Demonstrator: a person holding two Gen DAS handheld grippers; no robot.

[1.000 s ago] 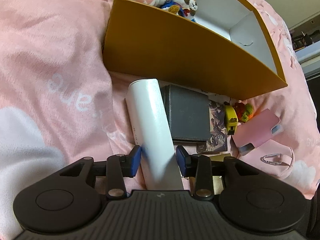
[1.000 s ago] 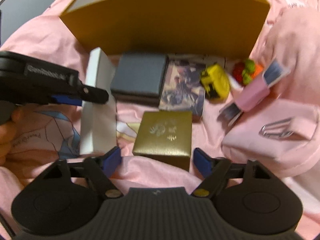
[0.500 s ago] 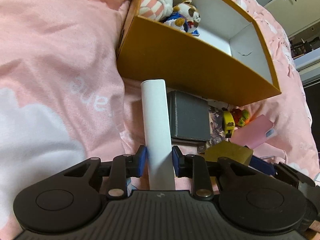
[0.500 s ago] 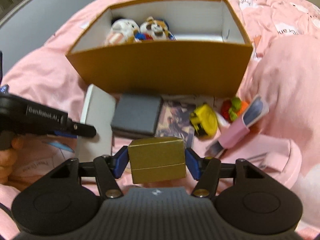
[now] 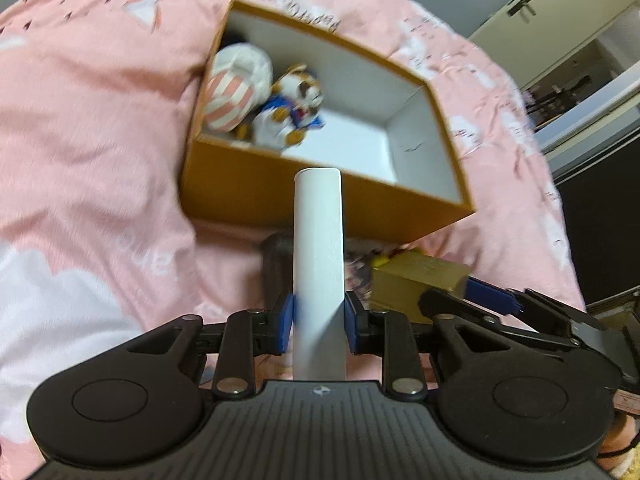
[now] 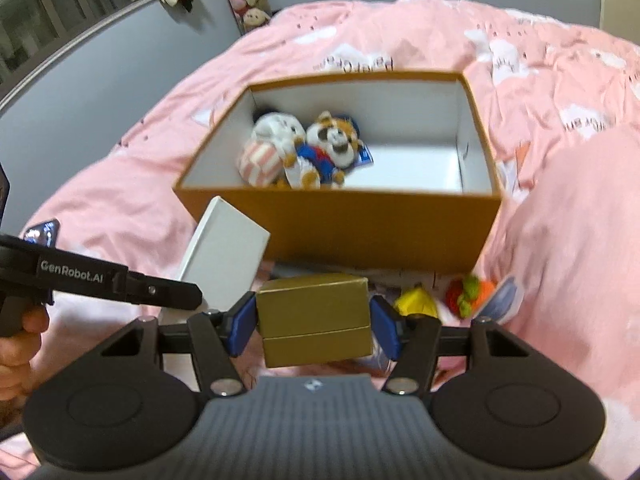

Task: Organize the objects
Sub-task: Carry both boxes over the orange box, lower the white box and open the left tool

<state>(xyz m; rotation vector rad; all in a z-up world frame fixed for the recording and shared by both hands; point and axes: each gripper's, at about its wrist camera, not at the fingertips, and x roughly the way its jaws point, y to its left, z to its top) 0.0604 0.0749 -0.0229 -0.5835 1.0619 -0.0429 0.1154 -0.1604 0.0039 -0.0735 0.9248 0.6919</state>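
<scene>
On top of a rumpled pink bedspread (image 6: 120, 208) with white cloud prints sits an open orange cardboard storage box (image 6: 360, 224) with a white inside; two plush toys lie together at its left end, a white one with pink-and-white stripes (image 6: 266, 148) and an orange-and-white one in a blue outfit (image 6: 330, 144); the rest of the box floor is bare. Nearer the cameras, the left gripper (image 5: 318, 322) has its blue pads (image 5: 286, 320) pressed narrowly on a long flat white carton (image 5: 318, 248), which is lifted clear of the bed, its far end overlapping the box's near wall; the right gripper (image 6: 314, 326) clamps a gold cardboard cube box (image 6: 314, 320) between its pads at medium width, also raised. Below, just before the orange box, blurred items lie on the bedspread: a yellow object (image 6: 416, 302) and a red-and-green strawberry toy (image 6: 464, 294).
</scene>
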